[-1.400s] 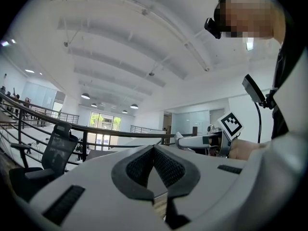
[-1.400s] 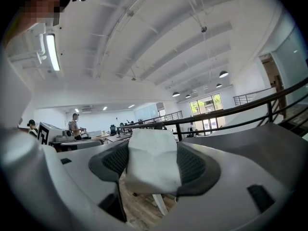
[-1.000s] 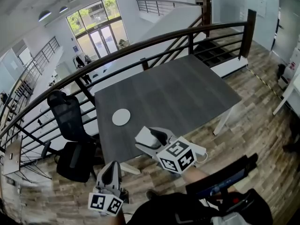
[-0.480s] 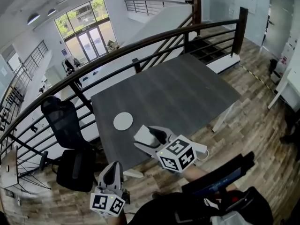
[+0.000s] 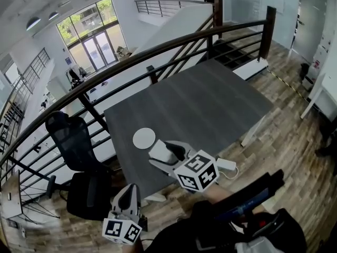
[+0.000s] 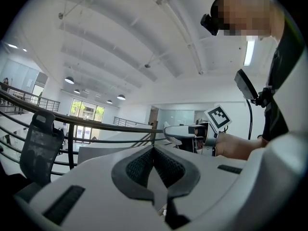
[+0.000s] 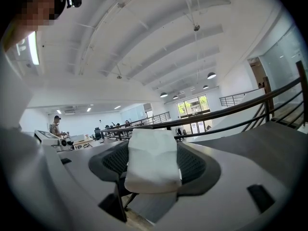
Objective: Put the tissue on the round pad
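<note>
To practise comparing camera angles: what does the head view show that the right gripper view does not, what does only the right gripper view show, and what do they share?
Only the head view: the round pad lying bare on the table, the left gripper held off the table over the floor, and a black chair. Only the right gripper view: the right gripper with its jaws pressed on both sides of the tissue, and a person at distant desks. Both: the tissue, the grey table and the railing.

Bright daylit hall, fisheye-bent edges, dark vignetted corners
</note>
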Motion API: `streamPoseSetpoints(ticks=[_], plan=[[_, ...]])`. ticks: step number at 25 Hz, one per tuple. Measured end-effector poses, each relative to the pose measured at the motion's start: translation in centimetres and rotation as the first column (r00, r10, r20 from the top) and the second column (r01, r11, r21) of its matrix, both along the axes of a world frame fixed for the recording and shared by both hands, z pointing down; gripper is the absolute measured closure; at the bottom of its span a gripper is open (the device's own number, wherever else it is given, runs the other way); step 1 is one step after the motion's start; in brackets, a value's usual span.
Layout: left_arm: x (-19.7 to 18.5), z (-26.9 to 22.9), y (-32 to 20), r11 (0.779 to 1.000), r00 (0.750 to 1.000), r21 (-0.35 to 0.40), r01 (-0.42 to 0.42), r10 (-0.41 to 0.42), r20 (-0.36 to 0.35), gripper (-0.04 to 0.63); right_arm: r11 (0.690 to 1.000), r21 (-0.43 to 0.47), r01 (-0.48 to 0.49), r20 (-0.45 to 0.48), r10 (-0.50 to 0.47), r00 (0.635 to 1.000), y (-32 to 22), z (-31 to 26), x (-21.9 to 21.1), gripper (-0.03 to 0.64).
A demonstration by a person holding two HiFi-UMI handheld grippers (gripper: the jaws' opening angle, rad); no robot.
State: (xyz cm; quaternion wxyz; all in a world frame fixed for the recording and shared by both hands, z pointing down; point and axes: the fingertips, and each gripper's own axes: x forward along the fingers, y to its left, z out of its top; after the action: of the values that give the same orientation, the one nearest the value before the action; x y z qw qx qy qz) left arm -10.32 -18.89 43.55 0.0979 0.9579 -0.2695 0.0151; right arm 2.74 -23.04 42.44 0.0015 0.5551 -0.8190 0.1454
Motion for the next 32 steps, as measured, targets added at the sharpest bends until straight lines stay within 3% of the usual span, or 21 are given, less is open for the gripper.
streamPoseSetpoints(ticks=[5,17,23,28,32], plan=[[0.4,-0.3,-2.1,0.999,0.999,-0.005,0.04,-0.04,0.015,0.592,0.999,0.001,0.052,-0.002,-0.052,0.999,-2.4,-0.4,0.1,0.299],[4.4,-1.7,-10.3,0.985,0.985,0.032,0.17,-0.171,0.016,0.592,0.979,0.019,0.202,-0.01,-0.201,0.979,-13.9,-1.0,3.1,0.299],[3.7,-5.0,-10.1,0.971,0.97,0.056,0.232,-0.228,-0.079,0.592,0.977,-0.003,0.212,-0.007,-0.212,0.977,-16.4,-0.4,3.5,0.299],[2.5,-3.1,-12.0,0.941,0.942,0.043,0.335,-0.336,0.016,0.592,0.966,-0.031,0.256,-0.028,-0.257,0.966,-20.1,1.2,3.5,0.299],[2.3,-2.9,-13.5,0.918,0.918,0.047,0.394,-0.396,0.029,0.592,0.956,-0.061,0.288,-0.035,-0.29,0.956,-23.5,3.1,3.4,0.299]])
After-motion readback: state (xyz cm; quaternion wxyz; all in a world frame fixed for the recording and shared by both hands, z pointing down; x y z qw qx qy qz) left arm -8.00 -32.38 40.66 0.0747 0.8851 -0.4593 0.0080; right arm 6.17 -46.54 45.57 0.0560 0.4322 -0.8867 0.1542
